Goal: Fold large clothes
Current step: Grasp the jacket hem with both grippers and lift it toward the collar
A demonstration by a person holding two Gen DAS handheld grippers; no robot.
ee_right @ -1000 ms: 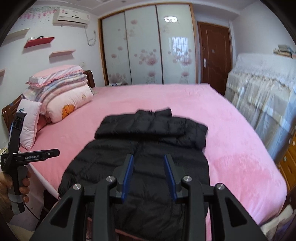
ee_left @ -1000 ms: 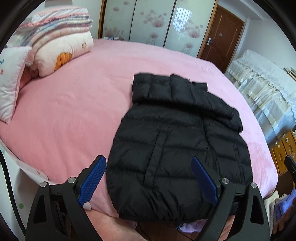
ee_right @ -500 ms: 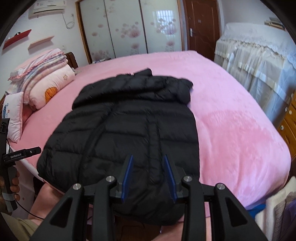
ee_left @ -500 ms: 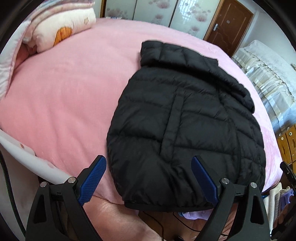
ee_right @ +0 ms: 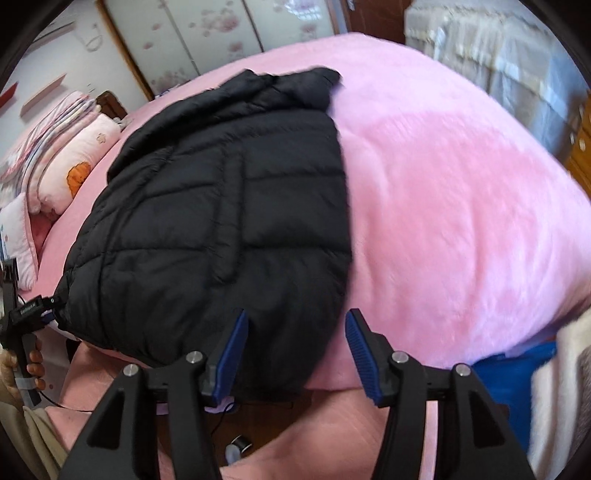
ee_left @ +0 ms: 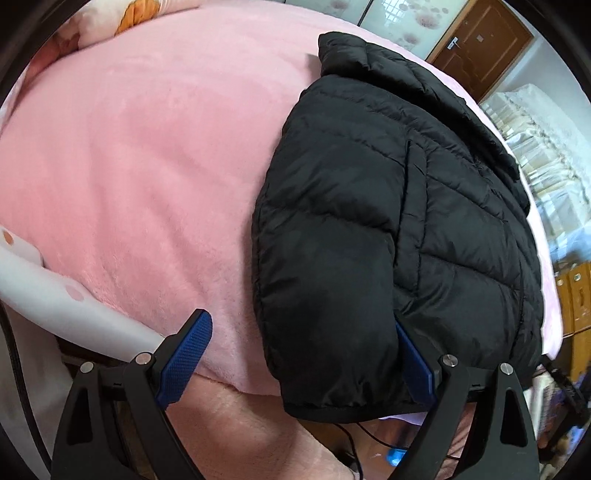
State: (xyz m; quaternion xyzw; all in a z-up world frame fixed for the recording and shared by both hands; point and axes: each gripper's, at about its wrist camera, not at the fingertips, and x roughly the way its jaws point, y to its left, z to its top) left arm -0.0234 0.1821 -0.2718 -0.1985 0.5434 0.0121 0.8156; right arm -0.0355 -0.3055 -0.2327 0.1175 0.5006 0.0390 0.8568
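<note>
With both the left gripper (ee_left: 301, 356) and right gripper (ee_right: 295, 354) gaping empty over the jacket (ee_left: 399, 229) hem, close each squarely on a corner through every layer.

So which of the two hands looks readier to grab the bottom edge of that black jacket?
Probably both together, with the left slightly ahead: the left gripper has its open fingers already straddling a hem corner of the black jacket. The right gripper is open before its own corner.

Jacket (ee_left: 388, 221) on bed (ee_left: 147, 166) near its front edge, pillows (ee_right: 62, 162) behind-left, wardrobe (ee_right: 207, 33) behind bed
</note>
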